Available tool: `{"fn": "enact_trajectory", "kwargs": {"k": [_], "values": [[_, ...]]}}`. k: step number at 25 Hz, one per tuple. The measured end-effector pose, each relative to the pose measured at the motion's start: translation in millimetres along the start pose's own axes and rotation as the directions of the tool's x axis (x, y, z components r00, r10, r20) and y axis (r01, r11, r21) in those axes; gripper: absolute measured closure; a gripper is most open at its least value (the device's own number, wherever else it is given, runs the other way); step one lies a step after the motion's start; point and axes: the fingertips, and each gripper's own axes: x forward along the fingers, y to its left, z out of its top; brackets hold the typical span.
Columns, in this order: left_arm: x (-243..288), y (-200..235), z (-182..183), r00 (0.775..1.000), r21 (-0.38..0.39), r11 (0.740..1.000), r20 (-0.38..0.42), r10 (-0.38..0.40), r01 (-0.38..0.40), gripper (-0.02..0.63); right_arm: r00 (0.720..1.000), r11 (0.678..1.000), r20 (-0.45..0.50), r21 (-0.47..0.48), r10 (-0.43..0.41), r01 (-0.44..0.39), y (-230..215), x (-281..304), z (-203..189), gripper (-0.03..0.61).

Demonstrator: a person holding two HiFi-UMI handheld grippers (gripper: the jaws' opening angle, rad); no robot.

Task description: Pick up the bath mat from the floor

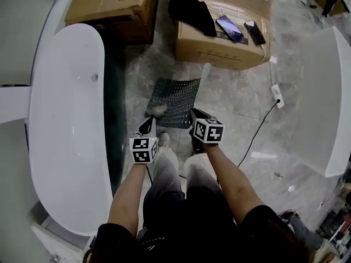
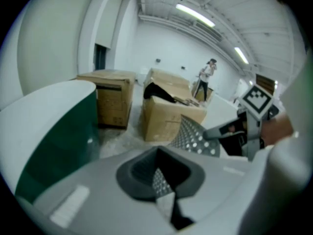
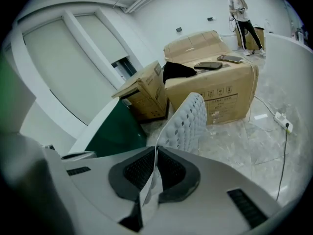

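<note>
Standing at the left of the head view, the white bathtub (image 1: 66, 125) is the largest item, followed by the cardboard box (image 1: 222, 45) ahead. The perforated grey bath mat (image 1: 176, 100) hangs between the two grippers, in front of the person's knees. The left gripper (image 2: 157, 173) clamps one mat corner between closed pads; the right gripper (image 3: 154, 168) clamps the mat's edge likewise. Only the gripper views show a distant standing person (image 3: 239, 13). Two phones (image 1: 230, 28) lie on the box.
</note>
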Motion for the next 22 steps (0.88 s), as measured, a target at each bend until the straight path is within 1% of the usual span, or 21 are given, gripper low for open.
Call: {"fn": "enact_trajectory", "kwargs": {"k": [3,6,9,13,18,22], "values": [[-16.5,-3.9,12.4,1.0,-0.024,1.0,0.022,0.005,-0.004,0.607,1.0,1.0,0.02,-0.013,0.01,-0.009,12.6,-19.4,14.5,0.565],[-36.0,-13.3,25.9,0.998,-0.035,0.999,0.056,-0.007,0.009,0.607,0.999,0.999,0.026,-0.039,0.026,-0.025,24.9,-37.8,23.5,0.566],[-53.8,-19.3,38.5,0.996,-0.035,0.999,0.083,-0.02,0.023,0.607,0.999,0.997,0.033,-0.065,0.043,-0.04,36.8,-54.2,34.0,0.566],[-76.4,-24.5,50.4,0.994,-0.026,0.999,0.105,-0.025,0.028,0.607,0.996,0.996,0.068,-0.065,0.062,-0.057,52.2,-78.3,48.0,0.566],[-105.6,-37.1,69.6,0.988,-0.027,0.999,0.147,-0.043,0.047,0.607,0.982,0.99,0.138,-0.069,0.128,-0.119,74.8,-117.9,68.0,0.566],[-121.4,-50.0,88.1,0.981,-0.011,0.998,0.185,-0.064,0.067,0.607,0.965,0.982,0.185,-0.076,0.184,-0.172,85.8,-151.2,82.4,0.566]]}}
